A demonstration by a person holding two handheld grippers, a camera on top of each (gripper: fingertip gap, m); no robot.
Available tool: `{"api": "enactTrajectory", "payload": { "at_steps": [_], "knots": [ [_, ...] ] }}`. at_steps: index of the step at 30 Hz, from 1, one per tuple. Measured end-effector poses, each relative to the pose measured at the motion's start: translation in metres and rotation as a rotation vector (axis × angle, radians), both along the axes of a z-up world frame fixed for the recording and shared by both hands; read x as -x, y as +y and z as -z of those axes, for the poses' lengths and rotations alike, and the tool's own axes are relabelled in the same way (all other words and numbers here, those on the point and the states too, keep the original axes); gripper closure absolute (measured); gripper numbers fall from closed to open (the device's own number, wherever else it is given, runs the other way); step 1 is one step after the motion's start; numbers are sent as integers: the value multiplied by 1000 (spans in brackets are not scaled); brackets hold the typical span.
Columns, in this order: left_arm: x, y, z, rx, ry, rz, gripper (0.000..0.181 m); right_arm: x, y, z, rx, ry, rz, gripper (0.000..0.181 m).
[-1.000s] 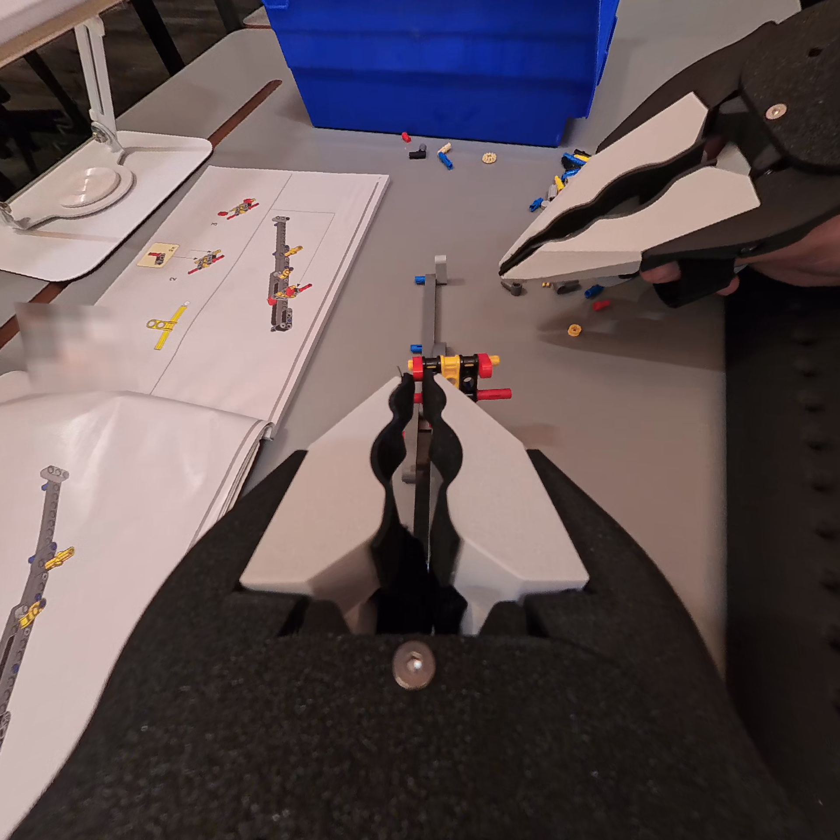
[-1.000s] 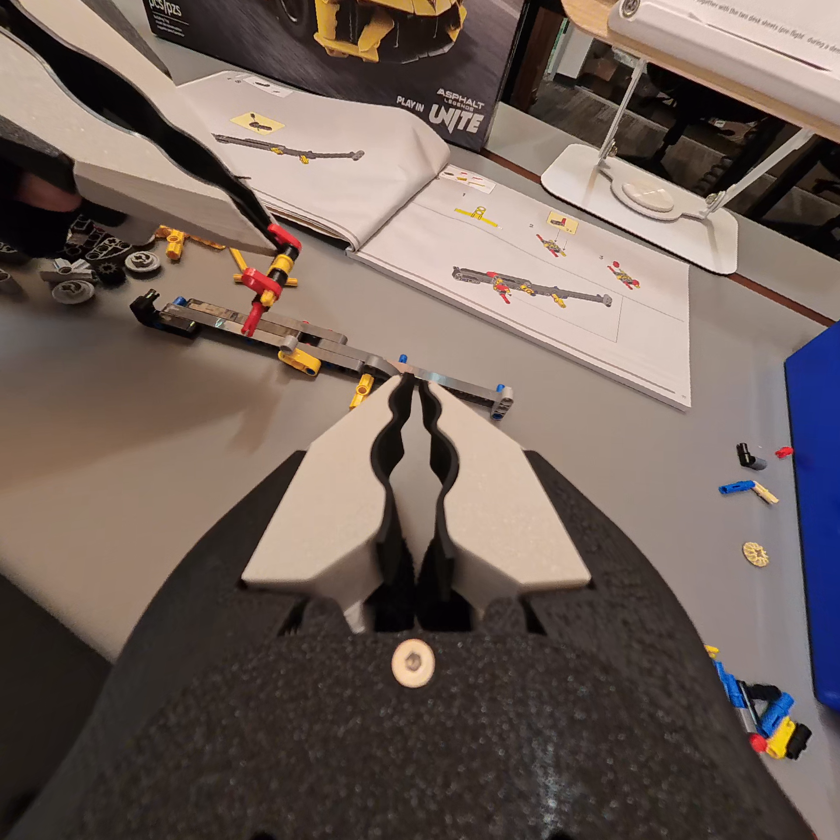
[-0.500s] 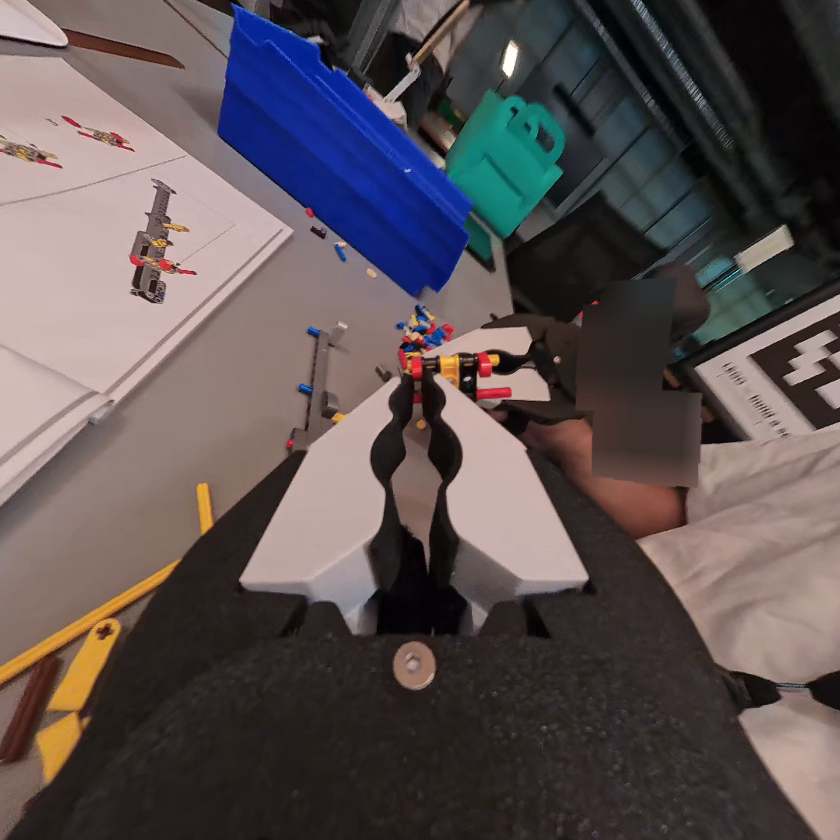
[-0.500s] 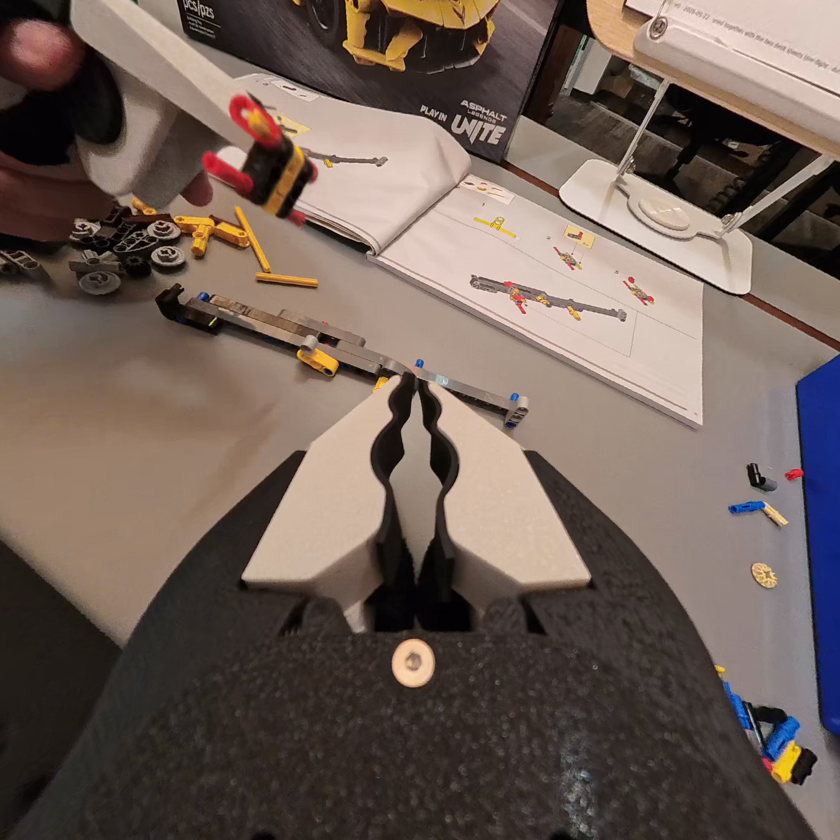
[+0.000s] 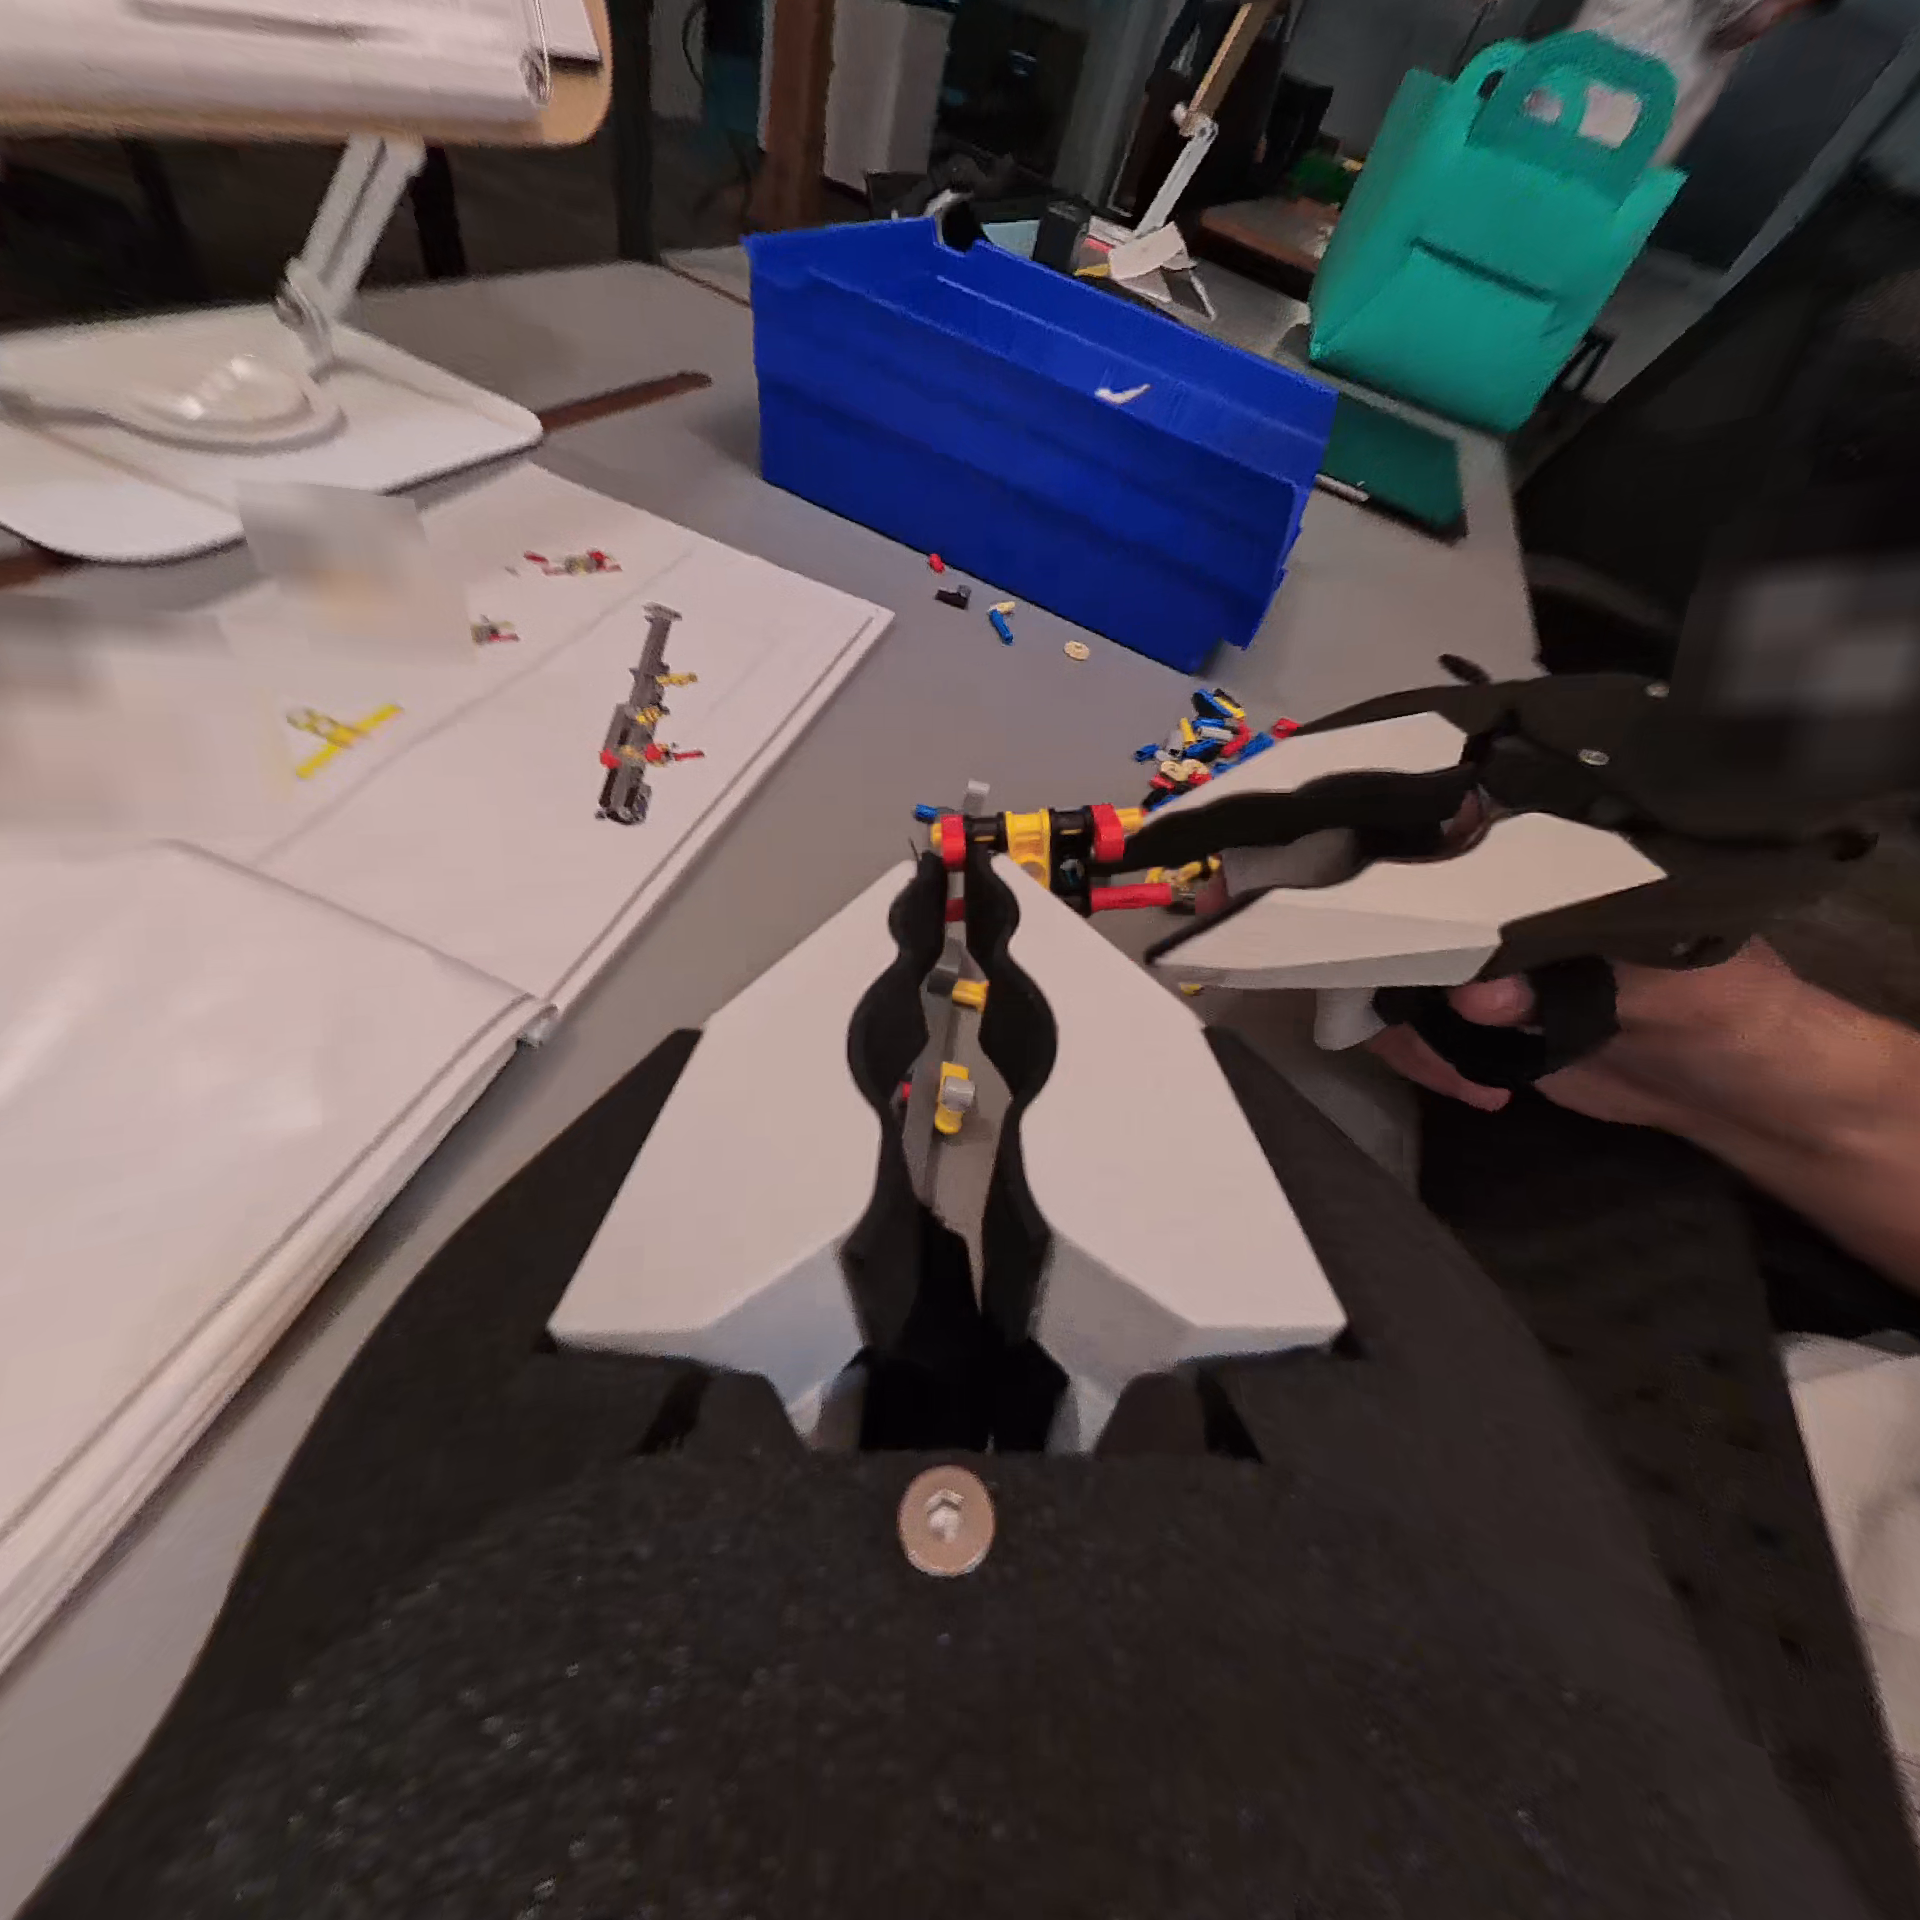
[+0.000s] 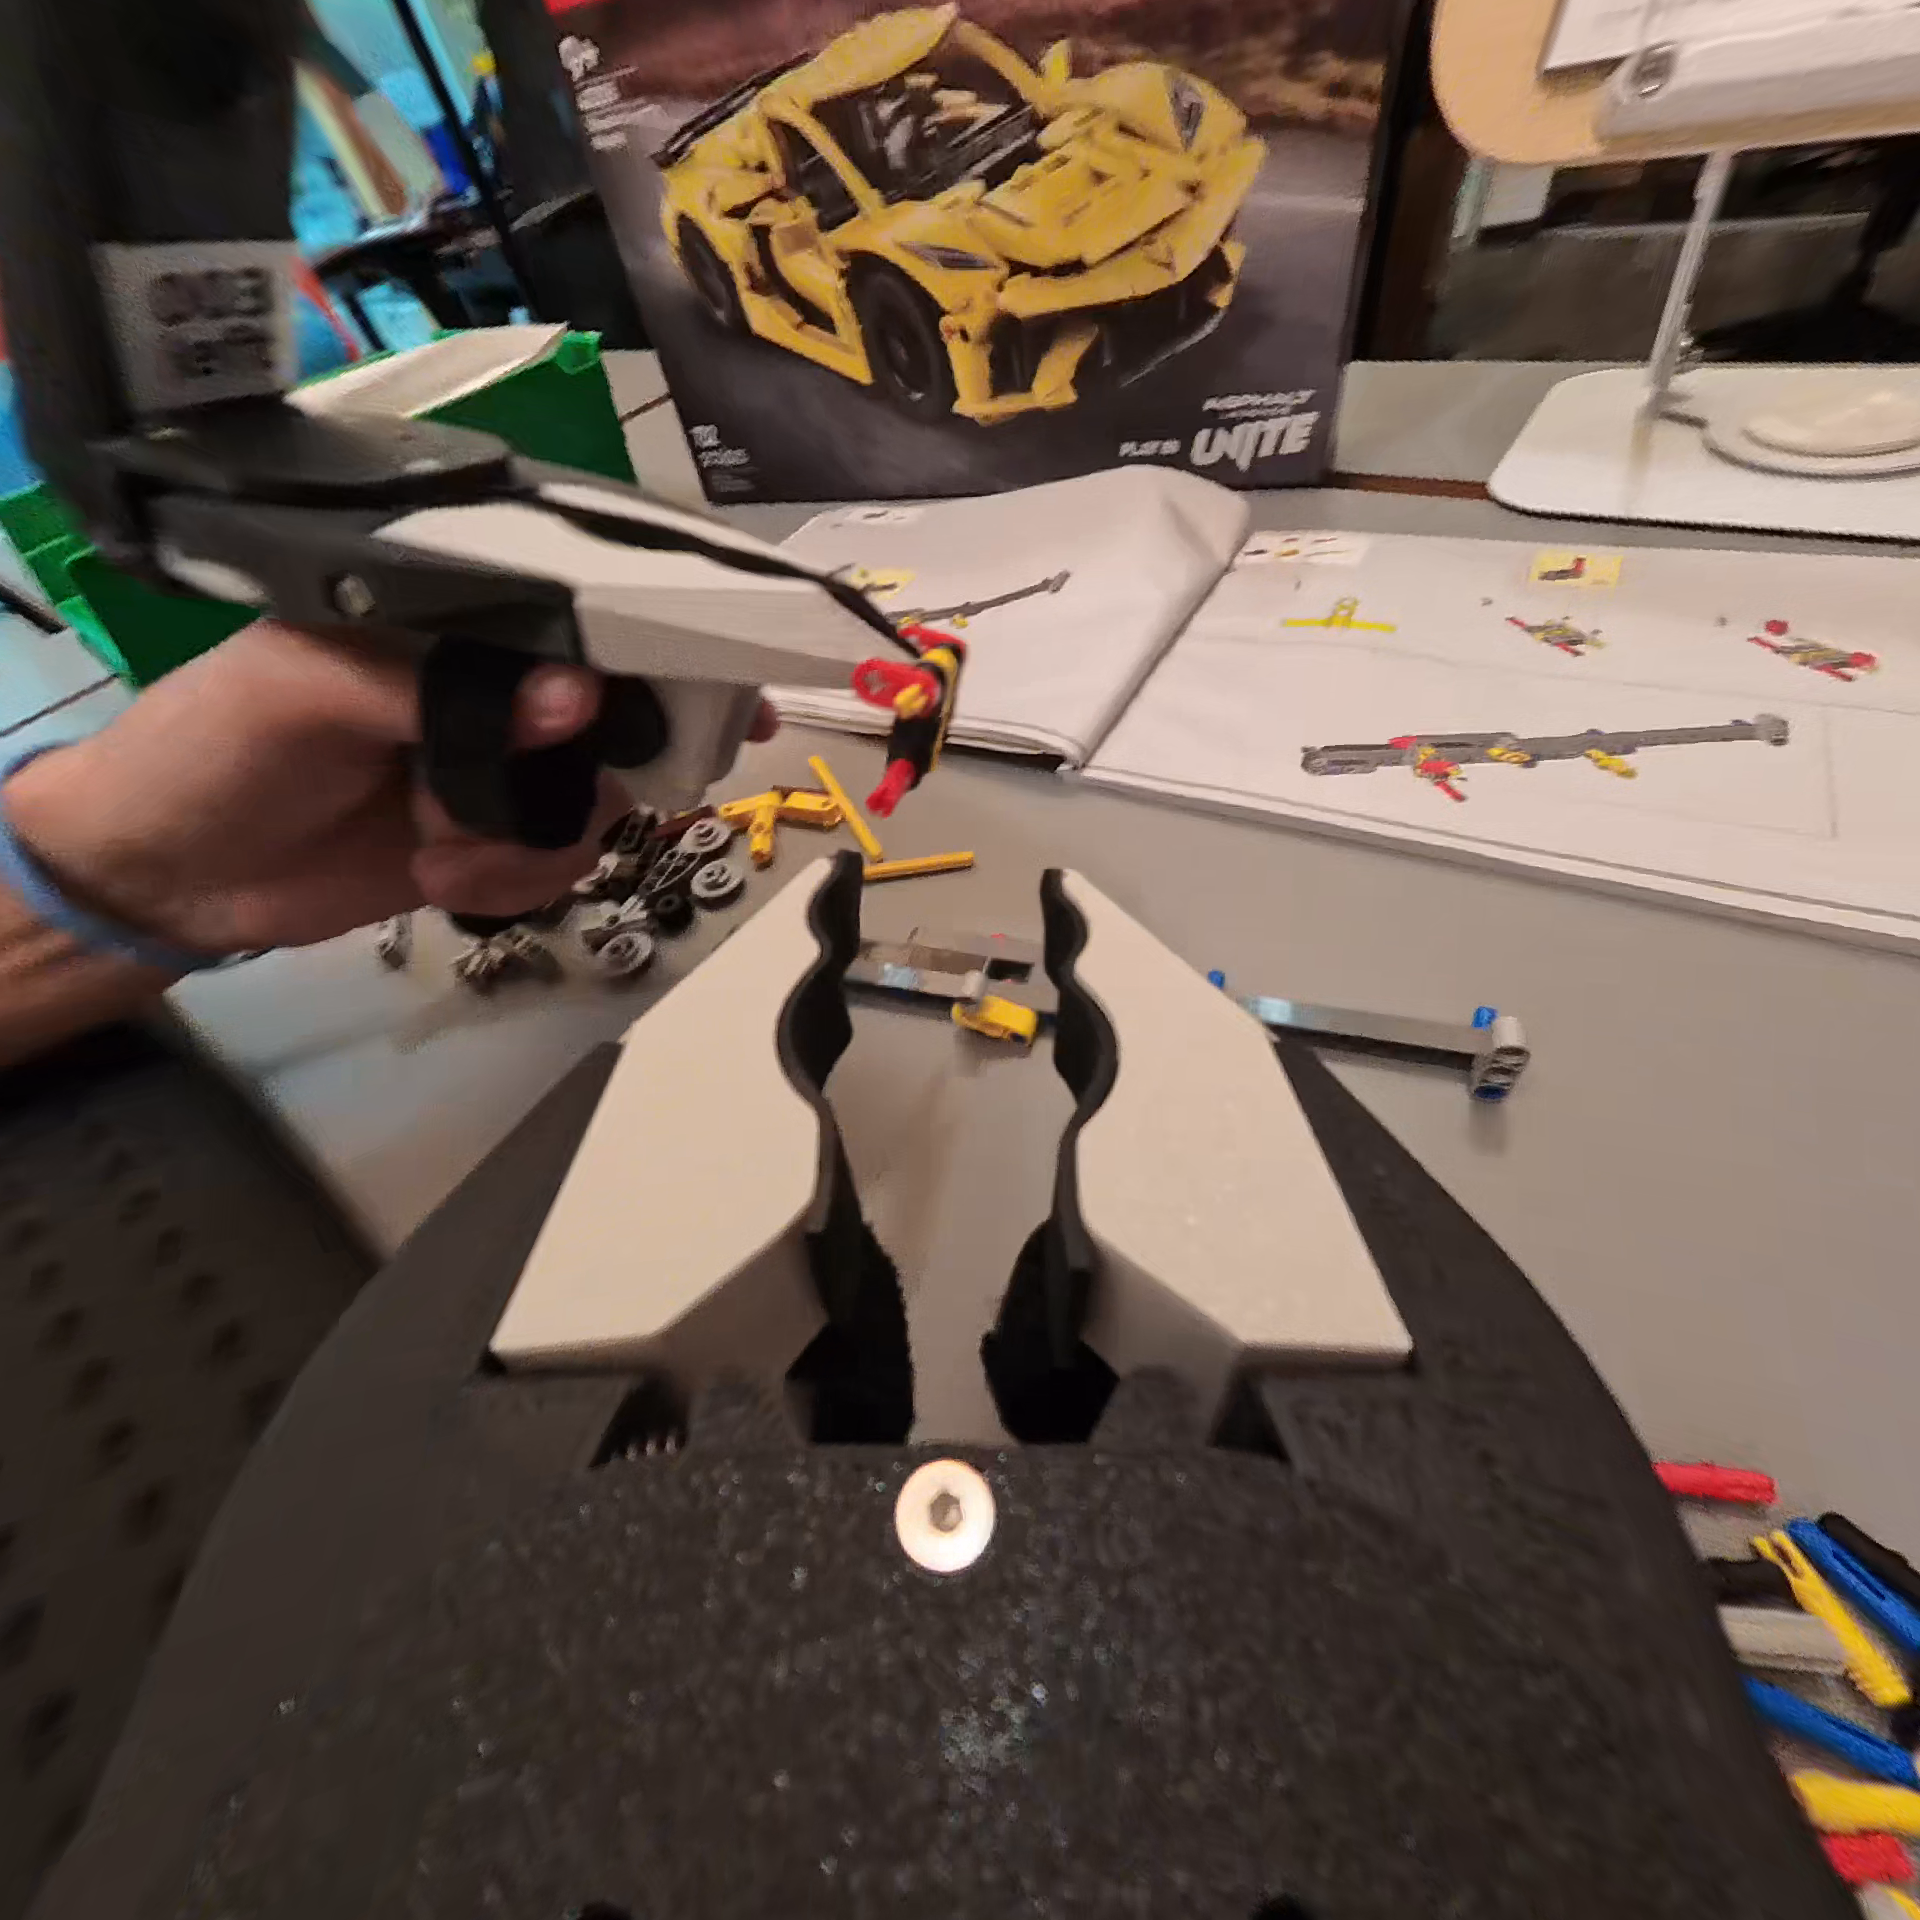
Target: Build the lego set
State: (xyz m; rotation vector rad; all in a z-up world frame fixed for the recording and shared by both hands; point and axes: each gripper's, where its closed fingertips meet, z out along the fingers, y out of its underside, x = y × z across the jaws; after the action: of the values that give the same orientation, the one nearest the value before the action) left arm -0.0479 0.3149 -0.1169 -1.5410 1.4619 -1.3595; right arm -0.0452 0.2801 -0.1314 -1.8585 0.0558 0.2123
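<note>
Right wrist view: gripper (image 6: 945, 914) hides beam's (image 6: 1382, 1029) middle.

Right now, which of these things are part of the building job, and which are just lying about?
In the job:
- left gripper, shut on the small sub-assembly
- right gripper, open
- long grey beam on the table
- open manual
- loose parts pile

Lying about:
- blue bin
- teal bag
- white stand
- set box
</note>
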Motion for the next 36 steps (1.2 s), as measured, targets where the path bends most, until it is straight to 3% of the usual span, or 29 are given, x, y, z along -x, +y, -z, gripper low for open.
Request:
{"api": "enactTrajectory", "payload": {
  "at_steps": [4, 9, 12, 18, 30, 36],
  "knots": [
    [0, -7, -12, -176, -51, -64, 179, 3, 5, -13, -64, -29, 10, 151],
    [4, -9, -32, -753, -124, -180, 179, 9, 2, -26, -146, -176, 34, 155],
    [6, -21, -42, -914, -167, -192, 179, 13, 0, -37, -216, -225, 36, 155],
    [7, -31, -45, -924, -183, -185, 179, 8, -6, -48, -279, -266, 77, 166],
    [3, -38, -40, -546, -195, -133, 179, 8, -10, -54, -331, -152, 35, 165],
    [3, -34, -40, -512, -195, -145, 179, 8, -8, -48, -301, -149, 26, 164]
  ]
}}
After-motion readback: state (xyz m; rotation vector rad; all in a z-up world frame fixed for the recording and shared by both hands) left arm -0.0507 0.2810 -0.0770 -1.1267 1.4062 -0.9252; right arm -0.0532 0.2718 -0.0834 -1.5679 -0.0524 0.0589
